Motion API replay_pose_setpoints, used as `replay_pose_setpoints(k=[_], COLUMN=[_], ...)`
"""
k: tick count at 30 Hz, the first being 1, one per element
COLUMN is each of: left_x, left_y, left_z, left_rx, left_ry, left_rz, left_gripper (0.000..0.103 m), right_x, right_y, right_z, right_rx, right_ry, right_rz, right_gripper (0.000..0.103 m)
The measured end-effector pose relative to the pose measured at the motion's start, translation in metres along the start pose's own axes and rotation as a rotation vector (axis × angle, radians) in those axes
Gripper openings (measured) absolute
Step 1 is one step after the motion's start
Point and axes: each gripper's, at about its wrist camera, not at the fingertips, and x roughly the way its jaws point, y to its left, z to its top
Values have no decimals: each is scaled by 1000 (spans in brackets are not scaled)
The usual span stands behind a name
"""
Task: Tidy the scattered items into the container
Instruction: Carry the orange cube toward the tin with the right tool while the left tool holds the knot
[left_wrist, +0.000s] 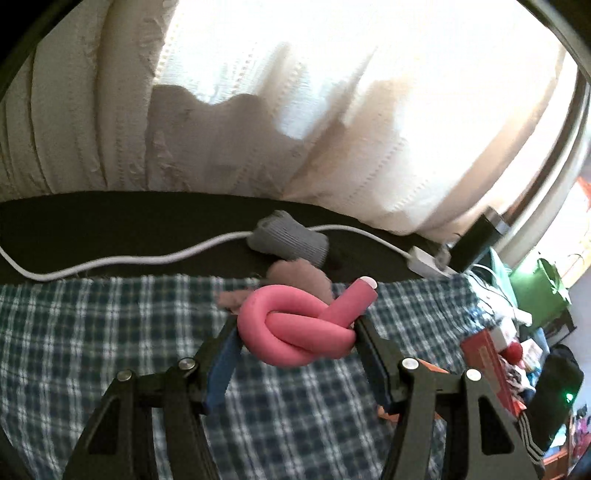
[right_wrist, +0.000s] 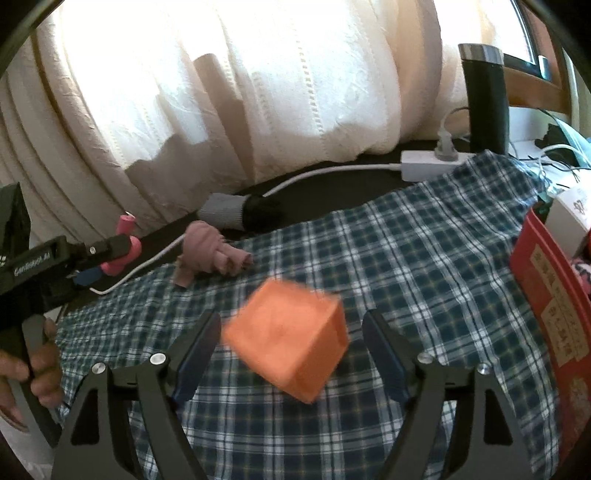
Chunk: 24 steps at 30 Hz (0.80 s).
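The left claw (left_wrist: 295, 332) is clamping down on the knotted pink foam roller (left_wrist: 299, 328), holding it up over the plaid cloth (left_wrist: 110, 332), while the right claw (right_wrist: 291, 343) is sitting wide apart around a blurry orange block (right_wrist: 291, 339), pads not touching it.

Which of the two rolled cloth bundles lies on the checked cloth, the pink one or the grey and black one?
The pink bundle lies on the checked cloth, at its far edge. The grey and black bundle lies beyond it on the dark surface, against the white cable.

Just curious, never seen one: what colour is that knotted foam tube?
Pink; the knotted foam tube shows best in the left wrist view.
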Motion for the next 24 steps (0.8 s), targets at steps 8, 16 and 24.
replay_pose_setpoints(k=[8,16,24], left_x=[6,13,13], left_y=[-14,-6,-6], left_z=[-17,-21,-22], left_rx=[37,23,17], left_ry=[0,20,22], left_rz=[21,30,26], left_gripper=[63,63,63], right_x=[13,18,23], right_y=[4,38,46], right_z=[-5,-12,-14], right_rx=[-1,-194,-245], right_ry=[42,30,51], right_rz=[6,-75,-133], right_gripper=[87,97,96])
